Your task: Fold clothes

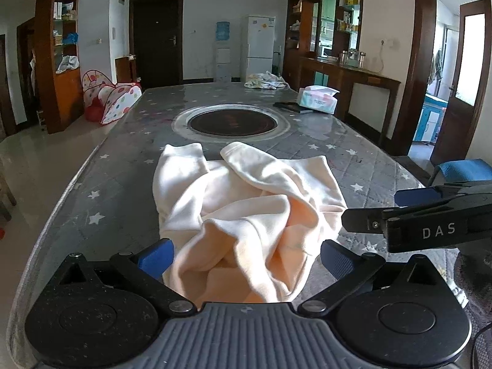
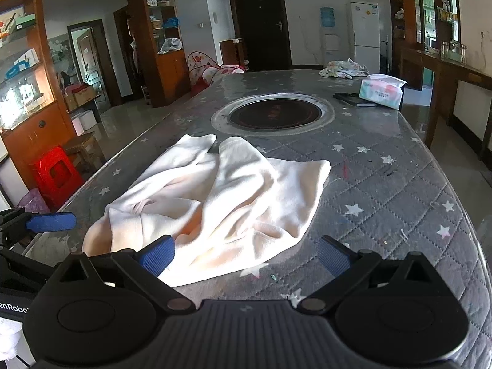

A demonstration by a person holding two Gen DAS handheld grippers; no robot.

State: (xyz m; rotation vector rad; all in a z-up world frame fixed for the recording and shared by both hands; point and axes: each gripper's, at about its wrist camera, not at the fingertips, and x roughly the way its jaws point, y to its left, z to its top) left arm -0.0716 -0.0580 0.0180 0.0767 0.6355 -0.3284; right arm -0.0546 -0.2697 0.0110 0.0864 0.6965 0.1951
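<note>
A cream garment (image 1: 246,203) lies crumpled on the grey quilted star-print table (image 1: 123,184), with two sleeve-like ends pointing away from me. My left gripper (image 1: 247,258) is open wide. The garment's near folds bulge up between its blue pads (image 1: 156,258) without being pinched. My right gripper (image 1: 369,207) comes in from the right edge at the garment's right side. In the right wrist view the right gripper (image 2: 246,252) is open over the garment's (image 2: 215,196) near right corner, gripping nothing. The left gripper's blue pad (image 2: 50,222) shows at the far left.
A round black cooktop (image 1: 230,121) is set into the table beyond the garment. A tissue pack (image 1: 316,100), a flat black item (image 1: 292,107) and a pile of clothes (image 1: 266,81) sit at the far end. A blue chair (image 1: 461,169) stands right, a red stool (image 2: 55,175) left.
</note>
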